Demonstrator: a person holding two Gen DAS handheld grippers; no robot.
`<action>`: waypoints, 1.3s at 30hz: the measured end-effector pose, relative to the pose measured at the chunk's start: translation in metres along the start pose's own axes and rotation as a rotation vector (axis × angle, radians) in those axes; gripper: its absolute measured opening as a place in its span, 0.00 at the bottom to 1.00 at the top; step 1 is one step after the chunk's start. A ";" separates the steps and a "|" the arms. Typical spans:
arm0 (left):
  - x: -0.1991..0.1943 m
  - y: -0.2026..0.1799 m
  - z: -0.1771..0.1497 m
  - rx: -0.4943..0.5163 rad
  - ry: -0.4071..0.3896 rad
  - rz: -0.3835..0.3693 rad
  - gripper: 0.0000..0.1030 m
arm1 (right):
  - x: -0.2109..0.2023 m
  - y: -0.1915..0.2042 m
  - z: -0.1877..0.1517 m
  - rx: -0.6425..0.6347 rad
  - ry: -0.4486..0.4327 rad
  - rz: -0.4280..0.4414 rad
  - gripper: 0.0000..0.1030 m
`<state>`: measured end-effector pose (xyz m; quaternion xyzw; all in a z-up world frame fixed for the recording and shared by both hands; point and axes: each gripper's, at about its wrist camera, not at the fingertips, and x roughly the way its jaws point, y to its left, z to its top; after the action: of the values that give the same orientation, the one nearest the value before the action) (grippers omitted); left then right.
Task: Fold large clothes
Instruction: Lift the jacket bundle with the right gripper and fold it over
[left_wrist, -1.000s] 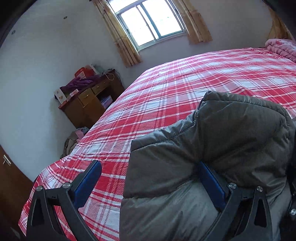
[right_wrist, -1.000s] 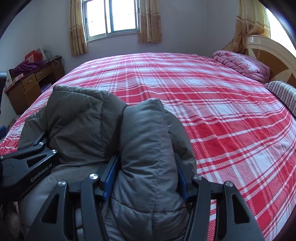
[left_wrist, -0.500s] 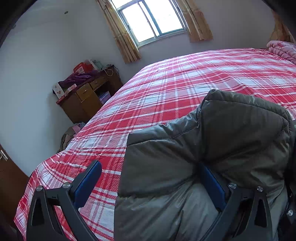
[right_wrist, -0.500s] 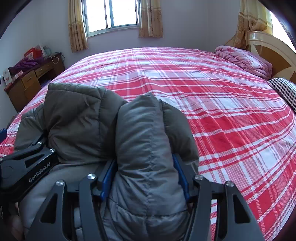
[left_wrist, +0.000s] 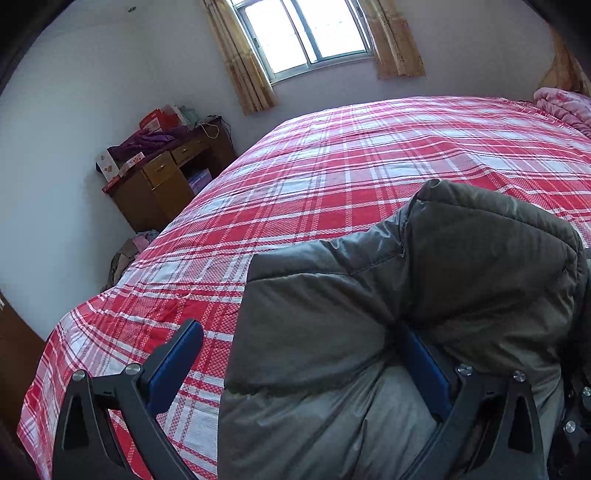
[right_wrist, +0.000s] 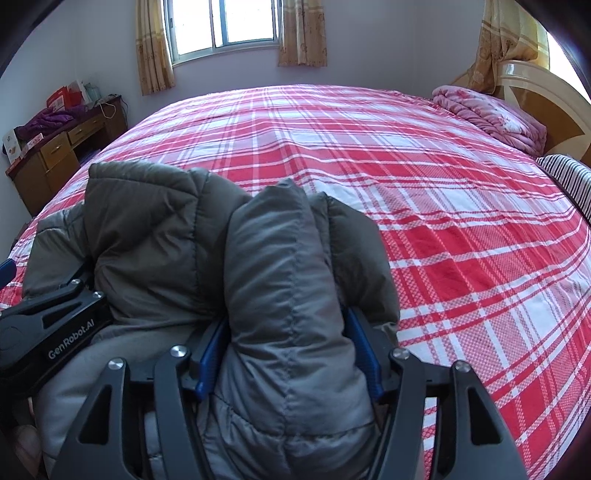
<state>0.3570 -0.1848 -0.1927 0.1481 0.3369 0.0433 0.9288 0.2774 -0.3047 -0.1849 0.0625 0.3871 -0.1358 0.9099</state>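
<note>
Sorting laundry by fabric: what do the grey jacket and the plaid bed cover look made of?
Grey jacket: likely smooth synthetic shell, faint sheen, stitched puffy padded sections. Plaid bed cover: looks like matte woven cotton, fine checked weave visible; fibre uncertain.

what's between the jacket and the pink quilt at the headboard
Only bare plaid sheet between the jacket and the quilt; the right wrist view shows it.
</note>
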 end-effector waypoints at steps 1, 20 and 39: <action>0.001 0.000 0.000 0.000 0.002 -0.001 1.00 | 0.000 0.001 0.000 -0.002 0.002 -0.002 0.62; 0.008 -0.002 0.001 0.005 0.029 -0.014 1.00 | 0.004 0.003 0.002 -0.017 0.015 -0.016 0.64; 0.032 0.043 0.030 -0.142 0.111 0.037 0.99 | -0.008 -0.014 0.056 0.132 -0.020 0.076 0.67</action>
<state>0.4015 -0.1460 -0.1771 0.0855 0.3812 0.0926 0.9158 0.3064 -0.3288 -0.1407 0.1358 0.3656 -0.1269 0.9120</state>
